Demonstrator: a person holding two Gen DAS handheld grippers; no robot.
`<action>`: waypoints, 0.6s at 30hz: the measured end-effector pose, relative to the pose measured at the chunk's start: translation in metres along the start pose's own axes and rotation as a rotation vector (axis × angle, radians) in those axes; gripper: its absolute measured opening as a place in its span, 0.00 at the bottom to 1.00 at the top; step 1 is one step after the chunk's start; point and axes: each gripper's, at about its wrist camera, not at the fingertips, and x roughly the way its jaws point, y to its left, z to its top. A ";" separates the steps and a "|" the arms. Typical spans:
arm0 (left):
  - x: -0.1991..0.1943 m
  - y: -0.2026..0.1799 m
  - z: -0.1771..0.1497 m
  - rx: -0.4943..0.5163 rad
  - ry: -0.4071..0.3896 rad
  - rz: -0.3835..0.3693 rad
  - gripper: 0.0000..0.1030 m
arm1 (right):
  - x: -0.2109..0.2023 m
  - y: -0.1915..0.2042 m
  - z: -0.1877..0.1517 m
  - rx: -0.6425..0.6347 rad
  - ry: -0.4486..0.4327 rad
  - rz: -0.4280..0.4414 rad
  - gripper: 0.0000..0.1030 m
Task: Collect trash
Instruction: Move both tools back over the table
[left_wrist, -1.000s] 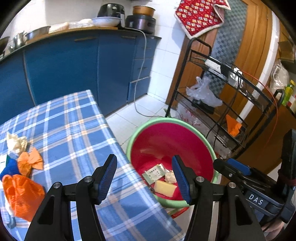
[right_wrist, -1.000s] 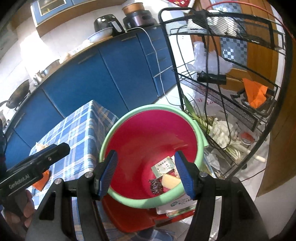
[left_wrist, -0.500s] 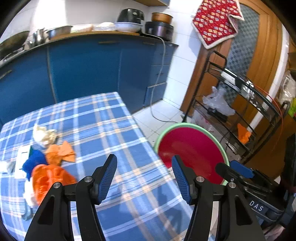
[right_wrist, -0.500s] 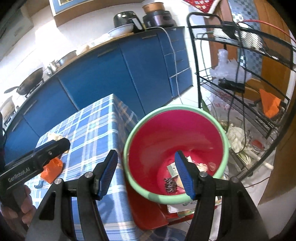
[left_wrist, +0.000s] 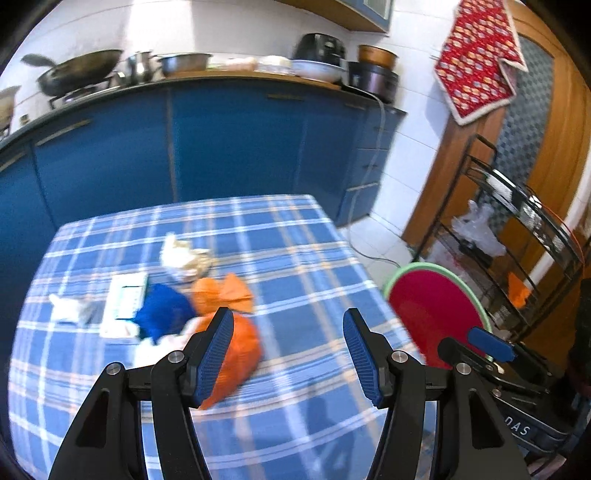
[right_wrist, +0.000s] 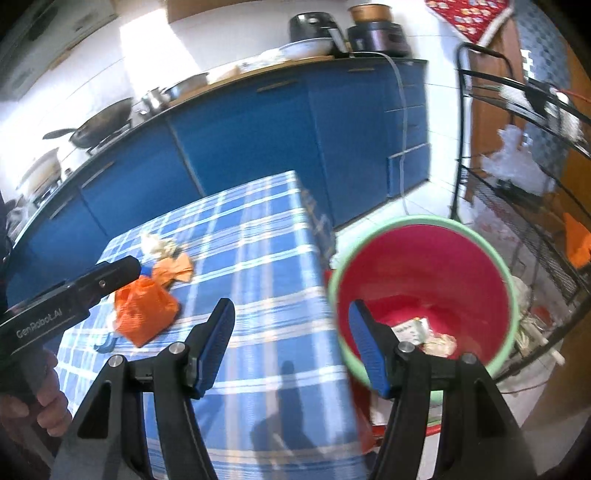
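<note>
Bright daylight, glare on white wall (right_wrist: 147, 48) upper left. Motion blur across both views, strongest on trash (left_wrist: 207, 295) and bucket rim (right_wrist: 513, 295). Soft tool shadows on desk (left_wrist: 295, 258). Fisheye bending, dark vignette at edges.
</note>
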 end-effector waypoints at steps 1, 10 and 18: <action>-0.002 0.008 -0.001 -0.012 -0.002 0.013 0.61 | 0.002 0.008 0.000 -0.012 0.004 0.010 0.64; -0.016 0.068 -0.008 -0.089 -0.012 0.106 0.61 | 0.020 0.063 0.001 -0.093 0.013 0.091 0.70; -0.023 0.109 -0.013 -0.114 -0.014 0.178 0.62 | 0.035 0.095 0.000 -0.140 0.028 0.145 0.72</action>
